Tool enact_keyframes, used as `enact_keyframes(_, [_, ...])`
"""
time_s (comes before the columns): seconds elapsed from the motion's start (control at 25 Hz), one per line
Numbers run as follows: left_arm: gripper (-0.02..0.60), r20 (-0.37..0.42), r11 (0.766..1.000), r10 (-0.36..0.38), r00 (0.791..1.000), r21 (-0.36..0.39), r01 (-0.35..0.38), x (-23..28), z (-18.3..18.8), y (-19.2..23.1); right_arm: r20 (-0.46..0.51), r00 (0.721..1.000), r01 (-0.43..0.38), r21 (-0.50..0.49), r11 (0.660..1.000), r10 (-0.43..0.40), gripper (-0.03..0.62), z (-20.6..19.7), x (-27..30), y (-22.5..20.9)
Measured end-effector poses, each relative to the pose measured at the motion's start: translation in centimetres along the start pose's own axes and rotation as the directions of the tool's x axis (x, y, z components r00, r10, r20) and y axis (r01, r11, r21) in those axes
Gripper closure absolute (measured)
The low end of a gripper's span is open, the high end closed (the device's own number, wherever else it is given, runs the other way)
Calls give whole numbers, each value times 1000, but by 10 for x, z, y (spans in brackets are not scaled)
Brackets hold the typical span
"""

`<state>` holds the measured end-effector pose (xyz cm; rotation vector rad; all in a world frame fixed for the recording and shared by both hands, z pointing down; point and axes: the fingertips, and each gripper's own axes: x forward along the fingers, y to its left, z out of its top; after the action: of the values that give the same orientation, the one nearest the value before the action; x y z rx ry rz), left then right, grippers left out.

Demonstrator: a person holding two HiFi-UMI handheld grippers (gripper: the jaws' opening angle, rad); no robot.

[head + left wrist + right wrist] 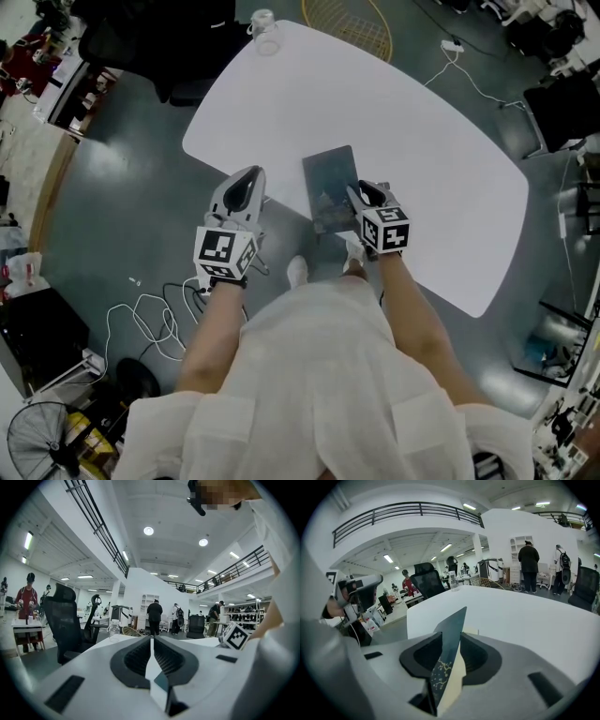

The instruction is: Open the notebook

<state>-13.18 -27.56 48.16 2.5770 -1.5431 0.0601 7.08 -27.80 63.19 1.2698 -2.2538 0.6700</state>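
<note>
Right tool (364, 195) clamped on the raised cover of the dark teal rectangular notebook (330, 178), with cream pages showing beneath. Notebook lies at the near edge of the white rounded table (412, 122). Left tool (247, 180) jaws closed, empty, at table edge, apart from notebook.

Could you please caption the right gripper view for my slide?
Right gripper holds the notebook by its dark cover, white table beyond.
</note>
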Motion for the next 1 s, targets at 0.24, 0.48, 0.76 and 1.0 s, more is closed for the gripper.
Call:
enact_keyframes(0.24, [557,17,1000,16,1000,0,-16,-6,7,5,29,1000,-12,-20,1000,12,476,14,-4,10])
enact_keyframes(0.48, [557,28,999,35,999,-2,-35,-17,11,13,42,999,-23,-42,999,25,482,22,-6,23])
enact_keyframes(0.76, [557,46,998,56,997,-1,-56,-28,17,21,64,997,-45,-89,995,50,502,35,-5,44])
enact_keyframes(1.0, [557,51,997,76,996,-1,-76,-40,18,28,66,993,-90,-131,987,100,503,40,-1,71])
